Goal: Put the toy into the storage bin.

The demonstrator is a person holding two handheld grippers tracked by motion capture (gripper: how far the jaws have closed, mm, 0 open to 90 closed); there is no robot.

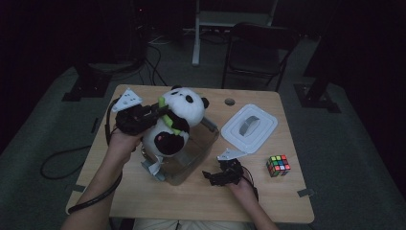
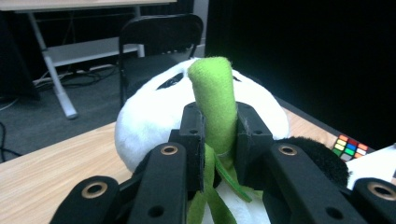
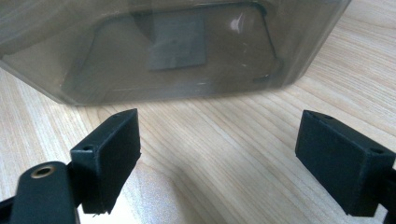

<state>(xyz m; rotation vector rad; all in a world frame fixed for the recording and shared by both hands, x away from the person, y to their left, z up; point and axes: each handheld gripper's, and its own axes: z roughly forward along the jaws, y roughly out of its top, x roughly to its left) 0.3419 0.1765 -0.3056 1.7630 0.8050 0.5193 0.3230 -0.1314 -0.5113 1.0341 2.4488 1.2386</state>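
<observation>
A stuffed panda hangs over a clear plastic box at the middle of the table, held by the left gripper, whose fingers are clamped on the green felt bamboo stalk sewn to the toy's front. The panda looks light and soft, likely to squash and sag rather than resist, so it should drop into the box without fuss; the risk is that the thin stalk bends or slips, letting the body swing. A firmer hold would probably be across the plush body or an arm, where the stuffing gives the fingers something to bite. The right gripper rests low on the table just in front of the box, its fingers spread wide with nothing between them, pointing at the box's near wall. The box's white lid lies apart to the right, with a puzzle cube nearer the table's edge.
</observation>
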